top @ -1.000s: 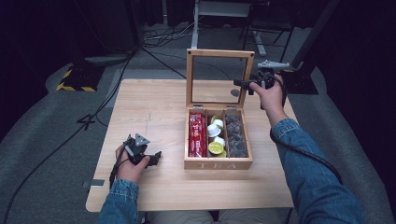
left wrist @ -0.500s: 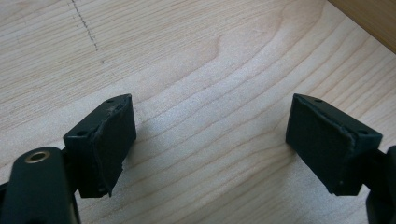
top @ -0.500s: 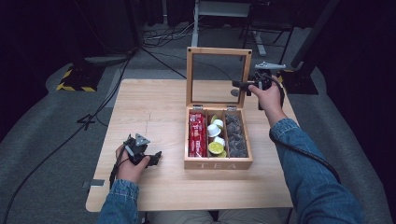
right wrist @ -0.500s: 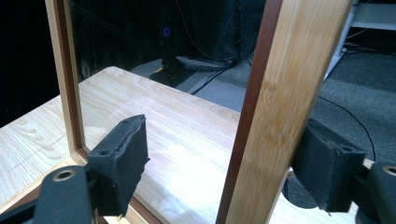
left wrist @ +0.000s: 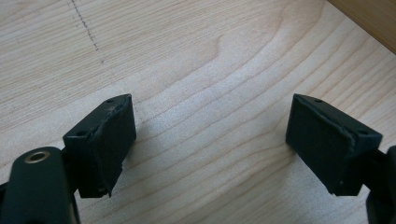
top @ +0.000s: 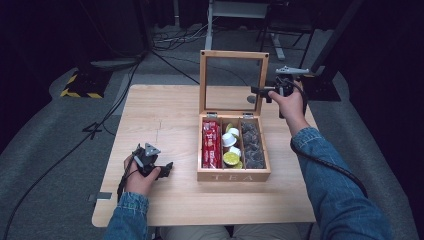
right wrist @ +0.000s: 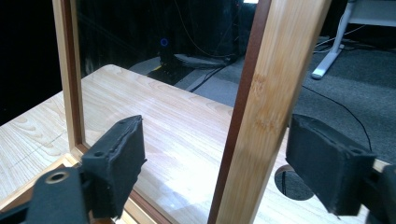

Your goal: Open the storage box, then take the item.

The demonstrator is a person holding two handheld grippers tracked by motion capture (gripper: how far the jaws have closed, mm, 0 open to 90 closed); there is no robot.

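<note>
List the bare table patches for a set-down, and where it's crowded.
Free: the wide stretch between the table's left edge and the tea box, ahead of the left gripper; also the near strip in front of the box. Crowded: the box compartments, and the upright lid the right gripper straddles.

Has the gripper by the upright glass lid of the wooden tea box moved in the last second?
No. The right gripper sits at the right edge of the wooden-framed glass lid, its jaws open around that frame, as before.
</note>
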